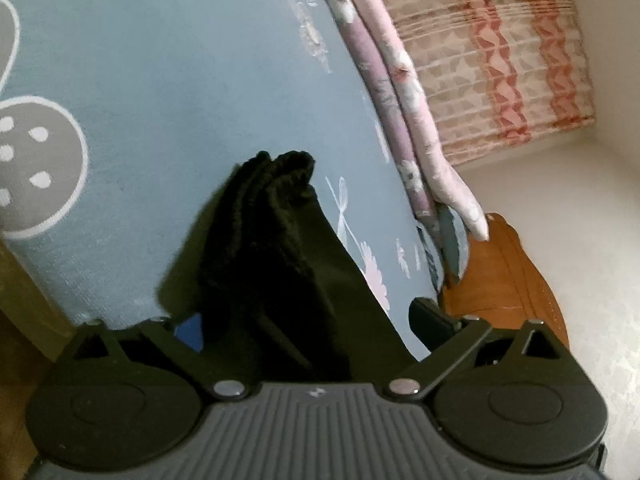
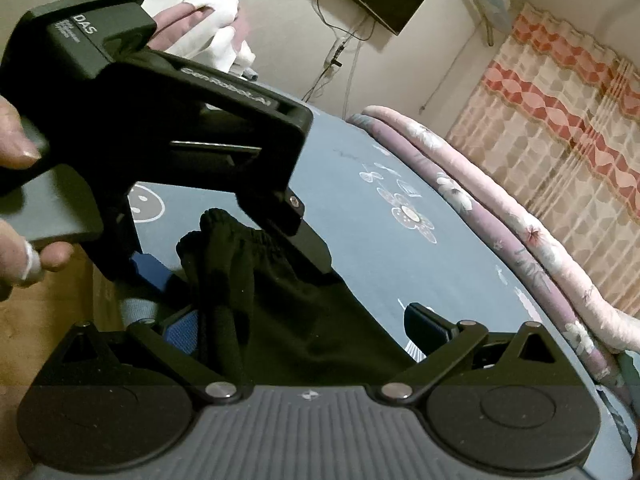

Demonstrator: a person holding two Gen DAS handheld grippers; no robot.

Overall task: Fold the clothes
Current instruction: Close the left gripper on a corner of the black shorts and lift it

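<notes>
A black garment (image 1: pixel 276 264), knit with a ribbed, gathered waistband, lies bunched on the near edge of the bed (image 1: pixel 180 80), whose blue sheet is smooth and printed with white flowers. The left claw (image 1: pixel 304 320) stands wide apart, cloth lying between its fingers. The right claw (image 2: pixel 300 324) is likewise spread apart over the same cloth. The left claw's body, rigid black plastic, crosses the right view, held by a hand (image 2: pixel 20 184). Rolled pink blankets (image 2: pixel 500 240) line the far right edge; the sheet between is bare.
</notes>
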